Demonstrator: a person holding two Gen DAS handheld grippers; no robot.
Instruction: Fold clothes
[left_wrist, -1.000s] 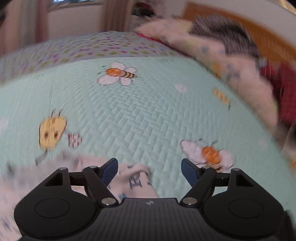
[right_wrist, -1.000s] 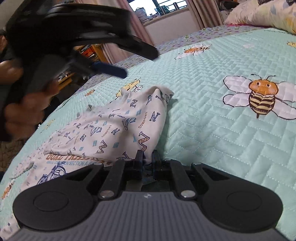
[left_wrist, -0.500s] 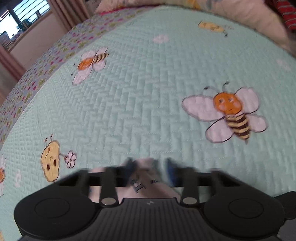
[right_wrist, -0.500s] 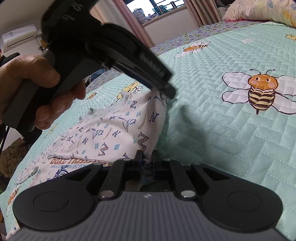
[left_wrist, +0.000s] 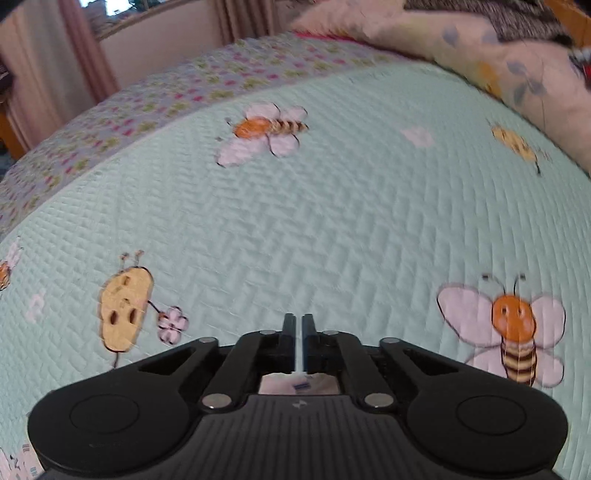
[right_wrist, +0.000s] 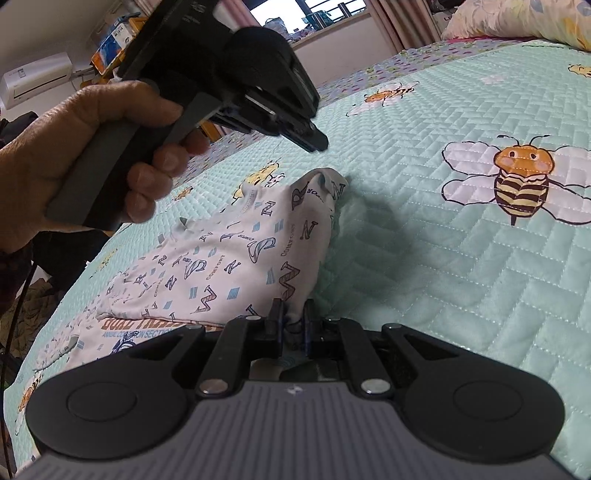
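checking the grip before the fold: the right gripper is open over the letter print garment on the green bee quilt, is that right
Not quite. The right gripper is not open over it: its jaws are shut on the near edge of the letter print garment, as the right wrist view shows. The garment does lie on the green bee quilt.

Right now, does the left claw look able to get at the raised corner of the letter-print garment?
Probably yes: the left claw hovers right above the raised corner, nothing between them. Its jaws have just been closing, with no cloth in them, and would need reopening.
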